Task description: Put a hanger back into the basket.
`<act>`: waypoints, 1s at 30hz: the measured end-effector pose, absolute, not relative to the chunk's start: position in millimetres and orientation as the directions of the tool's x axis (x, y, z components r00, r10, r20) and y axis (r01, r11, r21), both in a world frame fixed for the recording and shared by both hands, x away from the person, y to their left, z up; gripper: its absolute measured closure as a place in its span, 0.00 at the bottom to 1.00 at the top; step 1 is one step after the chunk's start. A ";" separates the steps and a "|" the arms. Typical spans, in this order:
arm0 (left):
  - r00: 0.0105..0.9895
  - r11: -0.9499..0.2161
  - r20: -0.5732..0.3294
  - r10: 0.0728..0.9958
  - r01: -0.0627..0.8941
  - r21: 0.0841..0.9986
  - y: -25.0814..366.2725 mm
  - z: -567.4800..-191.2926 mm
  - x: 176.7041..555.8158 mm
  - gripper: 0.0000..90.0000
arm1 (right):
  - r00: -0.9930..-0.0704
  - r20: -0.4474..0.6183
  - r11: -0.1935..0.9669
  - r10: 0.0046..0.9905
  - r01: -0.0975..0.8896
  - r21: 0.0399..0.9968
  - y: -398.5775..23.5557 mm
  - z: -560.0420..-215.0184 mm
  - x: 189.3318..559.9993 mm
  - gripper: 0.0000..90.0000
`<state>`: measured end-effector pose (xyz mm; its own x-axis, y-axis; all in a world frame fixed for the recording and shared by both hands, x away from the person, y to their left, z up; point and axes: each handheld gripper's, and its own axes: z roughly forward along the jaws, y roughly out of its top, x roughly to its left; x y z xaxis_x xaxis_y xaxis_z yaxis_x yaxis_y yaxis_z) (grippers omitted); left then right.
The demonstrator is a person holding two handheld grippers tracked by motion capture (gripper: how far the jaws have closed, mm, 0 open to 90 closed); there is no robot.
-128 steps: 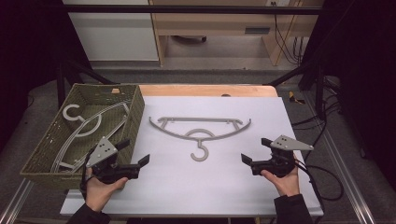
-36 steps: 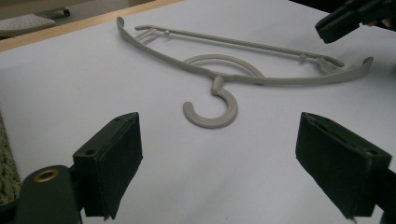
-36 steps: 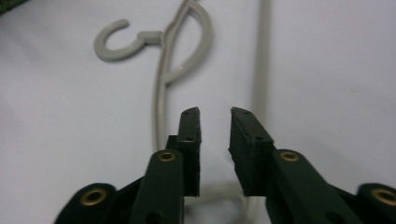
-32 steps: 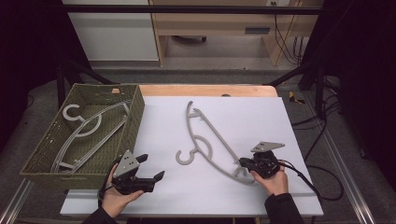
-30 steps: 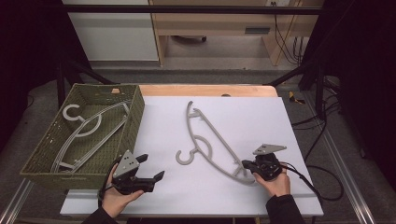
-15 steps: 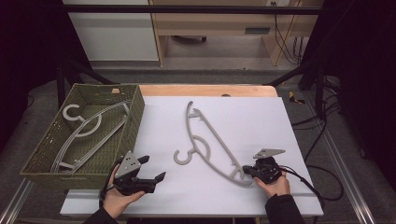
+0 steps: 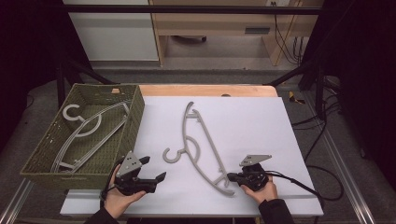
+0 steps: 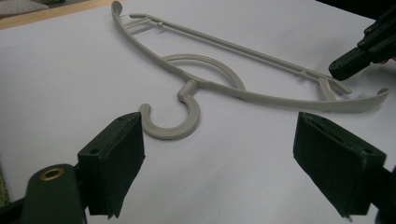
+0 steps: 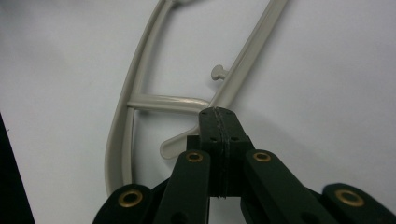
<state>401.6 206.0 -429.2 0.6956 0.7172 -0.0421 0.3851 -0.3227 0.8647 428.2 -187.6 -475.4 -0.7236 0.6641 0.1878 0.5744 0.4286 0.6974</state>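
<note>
- White table stands before a pale cabinet, a woven green basket of hangers on its left edge.
- Grey hanger lies flat mid-table, hook toward the basket.
- Left gripper, jaws released, hovers near the front edge.
- Right gripper, jaws clenched empty, tips touch the hanger's near end.

High view looks down from above the near table edge; both gripper views sit low, close-up, sharing the grey hanger.
</note>
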 end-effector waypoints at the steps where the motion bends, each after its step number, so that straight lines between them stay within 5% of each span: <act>1: 0.695 -0.323 -0.045 0.717 0.390 0.862 205.2 -430.1 401.9 0.18 | -0.726 0.193 0.430 0.660 0.575 0.695 -186.2 -475.9 427.7 1.00; 20: 0.681 -0.327 -0.098 0.725 0.467 0.822 174.7 -438.3 414.5 0.19 | -0.774 0.165 0.454 0.611 0.513 0.728 -162.2 -474.6 420.4 0.93; 26: 0.680 -0.352 -0.091 0.727 0.483 0.802 150.1 -443.9 425.2 0.19 | -0.753 0.109 0.365 0.649 0.435 0.823 -176.9 -454.7 418.0 0.75; 27: 0.680 -0.355 -0.098 0.727 0.494 0.794 140.1 -448.3 430.2 0.18 | -0.742 0.084 0.341 0.665 0.401 0.850 -183.3 -447.9 417.1 0.63; 30: 0.683 -0.366 -0.098 0.724 0.500 0.785 133.0 -452.5 433.5 0.18 | -0.725 0.075 0.301 0.685 0.376 0.877 -192.4 -439.0 416.3 0.53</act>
